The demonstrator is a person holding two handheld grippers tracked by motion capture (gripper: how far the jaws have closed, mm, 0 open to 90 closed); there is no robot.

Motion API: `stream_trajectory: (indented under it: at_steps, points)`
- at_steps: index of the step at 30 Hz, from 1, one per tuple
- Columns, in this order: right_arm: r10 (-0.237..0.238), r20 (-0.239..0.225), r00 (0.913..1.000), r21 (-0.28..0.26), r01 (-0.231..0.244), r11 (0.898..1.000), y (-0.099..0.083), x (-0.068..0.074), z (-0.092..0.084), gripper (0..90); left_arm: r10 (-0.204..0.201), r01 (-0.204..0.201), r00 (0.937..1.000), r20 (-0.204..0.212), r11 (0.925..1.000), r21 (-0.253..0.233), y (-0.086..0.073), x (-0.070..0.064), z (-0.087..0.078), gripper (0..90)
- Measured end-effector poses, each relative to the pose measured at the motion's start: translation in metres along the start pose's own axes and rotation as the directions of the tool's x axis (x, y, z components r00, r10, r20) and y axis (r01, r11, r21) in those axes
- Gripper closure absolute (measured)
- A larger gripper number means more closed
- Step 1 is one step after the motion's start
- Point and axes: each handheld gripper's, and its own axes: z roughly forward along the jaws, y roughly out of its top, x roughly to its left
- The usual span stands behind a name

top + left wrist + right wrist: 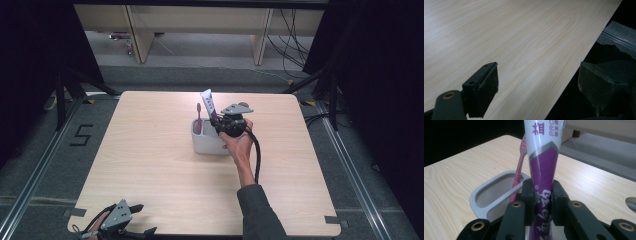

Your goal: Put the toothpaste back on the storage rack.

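Over one grey holder (209, 144), right tongs (543, 195) clamp one toothpaste tube (544, 162) beside one pink toothbrush (520, 165)

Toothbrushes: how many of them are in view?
1. The pink toothbrush stands upright in the left part of the grey holder, beside the toothpaste tube gripped by the right gripper. The holder's inside is partly hidden.

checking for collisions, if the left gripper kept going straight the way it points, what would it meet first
Probably nothing: the open left gripper points along the bare table edge, and the way looks free, though depth is unclear.
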Motion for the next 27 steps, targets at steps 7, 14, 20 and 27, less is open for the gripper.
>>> stream_trajectory:
  at_steps: [7, 14, 20, 27]
  points:
    - [-0.016, -0.012, 0.9998, 0.011, 0.016, 1.000, -0.0033, -0.0017, 0.0035, 76.4, 0.000, 0.000, 1.0000, 0.000, 1.0000, 0.000, 0.0000, 0.0001, -0.0002, 16.0]
    - [0.007, -0.013, 0.9999, 0.023, -0.007, 1.000, -0.0048, -0.0022, 0.0063, 76.0, -0.008, 0.008, 0.9999, 0.012, 0.9999, -0.015, 0.0000, 0.0002, 0.0001, 15.9]
    - [0.014, 0.004, 0.9999, 0.029, -0.014, 0.999, -0.0051, -0.0027, 0.0060, 74.1, 0.016, -0.016, 0.9999, 0.002, 0.9998, 0.007, 0.0005, 0.0015, -0.0015, 16.0]
    - [0.001, -0.005, 1.0000, 0.051, -0.001, 0.999, -0.0064, -0.0011, 0.0065, 69.8, 0.003, -0.003, 0.9999, 0.015, 1.0000, -0.006, 0.0001, -0.0003, -0.0006, 16.0]
